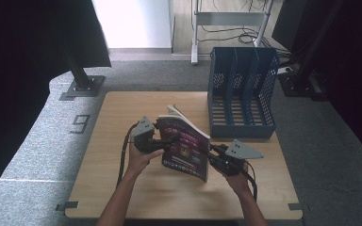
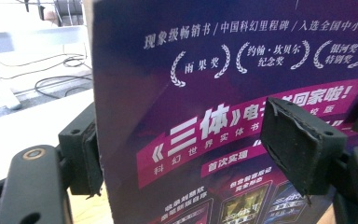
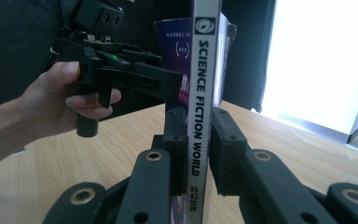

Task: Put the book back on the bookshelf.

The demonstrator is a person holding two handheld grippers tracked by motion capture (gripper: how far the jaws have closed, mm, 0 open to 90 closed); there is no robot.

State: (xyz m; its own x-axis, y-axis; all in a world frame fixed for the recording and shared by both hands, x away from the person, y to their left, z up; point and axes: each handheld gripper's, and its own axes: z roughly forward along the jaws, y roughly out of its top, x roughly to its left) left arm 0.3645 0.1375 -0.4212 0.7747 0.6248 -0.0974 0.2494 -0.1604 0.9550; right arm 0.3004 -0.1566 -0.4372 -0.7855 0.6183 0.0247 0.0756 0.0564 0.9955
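Observation:
A purple magazine [image 1: 186,146] stands tilted on its lower edge over the wooden table [image 1: 118,188]. Its white spine [image 3: 204,93] reads SCIENCE FICTION WORLD. My right gripper [image 1: 213,154] is shut on that spine near the bottom, one pad pressed to each side [image 3: 199,133]. My left gripper [image 1: 172,140] reaches in from the left at the magazine's free edge. In the left gripper view its jaws straddle the cover [image 2: 223,93] with a wide gap [image 2: 182,140]: one pad sits behind the edge and the other in front of the cover. The right gripper view shows the left gripper [image 3: 170,86] in a hand.
A blue mesh file holder [image 1: 242,94] with three slots stands upright at the table's back right, just behind the magazine. Grey carpet, a black stand base [image 1: 82,87] and floor cables [image 1: 226,33] lie beyond the table.

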